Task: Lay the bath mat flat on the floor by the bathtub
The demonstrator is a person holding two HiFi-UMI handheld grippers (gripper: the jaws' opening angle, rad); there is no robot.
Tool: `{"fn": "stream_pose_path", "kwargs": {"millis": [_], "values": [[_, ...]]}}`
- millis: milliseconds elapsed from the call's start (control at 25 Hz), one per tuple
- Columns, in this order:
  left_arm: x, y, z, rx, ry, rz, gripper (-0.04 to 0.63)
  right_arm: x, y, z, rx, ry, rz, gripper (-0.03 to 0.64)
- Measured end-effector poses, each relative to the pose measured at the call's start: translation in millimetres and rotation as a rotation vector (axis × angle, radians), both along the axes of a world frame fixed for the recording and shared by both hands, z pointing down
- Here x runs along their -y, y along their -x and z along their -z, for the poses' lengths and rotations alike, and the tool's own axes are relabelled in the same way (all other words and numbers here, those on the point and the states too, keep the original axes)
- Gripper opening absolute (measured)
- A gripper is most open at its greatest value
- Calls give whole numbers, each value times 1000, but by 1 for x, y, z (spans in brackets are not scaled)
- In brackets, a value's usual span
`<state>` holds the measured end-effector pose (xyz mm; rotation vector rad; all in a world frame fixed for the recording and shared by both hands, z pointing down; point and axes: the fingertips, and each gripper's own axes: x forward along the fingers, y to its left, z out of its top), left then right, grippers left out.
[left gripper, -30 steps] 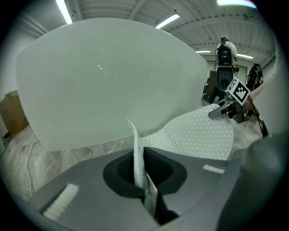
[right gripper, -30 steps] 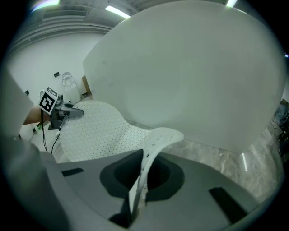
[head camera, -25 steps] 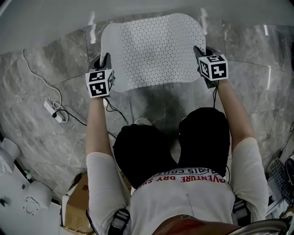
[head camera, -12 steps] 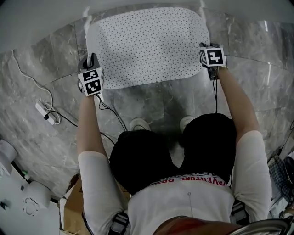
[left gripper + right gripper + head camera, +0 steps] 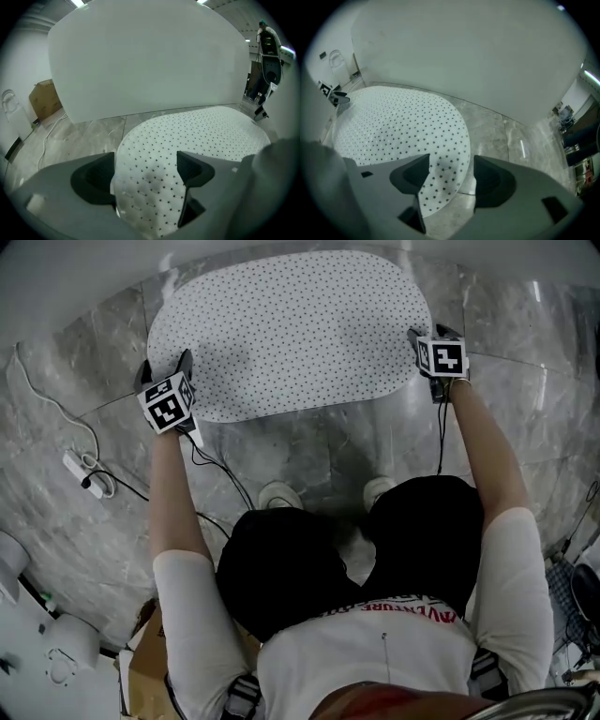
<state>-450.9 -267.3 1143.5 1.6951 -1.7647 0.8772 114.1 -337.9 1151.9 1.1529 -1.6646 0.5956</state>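
The white bath mat (image 5: 286,329), dotted with small holes, lies spread on the grey marble floor against the bathtub wall (image 5: 75,268). My left gripper (image 5: 180,367) is at the mat's near left corner. In the left gripper view its jaws (image 5: 145,173) are opening, and the mat (image 5: 197,131) corner lies loose between them. My right gripper (image 5: 419,336) is at the near right corner. Its jaws (image 5: 450,177) are opening too, with the mat (image 5: 393,122) edge between them, not pinched.
The white tub wall (image 5: 140,61) fills the far side. A power strip (image 5: 80,470) with a trailing cable lies on the floor at left. A cardboard box (image 5: 150,662) sits behind at lower left. The person's shoes (image 5: 279,493) stand just short of the mat.
The mat has gone from narrow and lifted to wide and flat by the tub. Both grippers moved toward the tub, the left one also swinging further left.
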Motion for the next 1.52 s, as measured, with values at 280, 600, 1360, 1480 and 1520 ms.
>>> {"fn": "stream_pose_path", "kwargs": {"millis": [280,600,1360,1480,1520], "values": [[-7,16,18,32,10,64,436,17,16,26,-1,-97,-12,287],[-11,-27,63,-14,73,40,12,-18,74,56,121,10,142,17],[-3,-154,442,-220,-9,-126,12,-51,139,415,250,-4,118,9],[5,-169,532,-207,-82,-166,12,-42,146,504,300,-69,132,9],[8,-175,562,-208,-111,-177,12,-38,148,534,313,-98,140,9]]}}
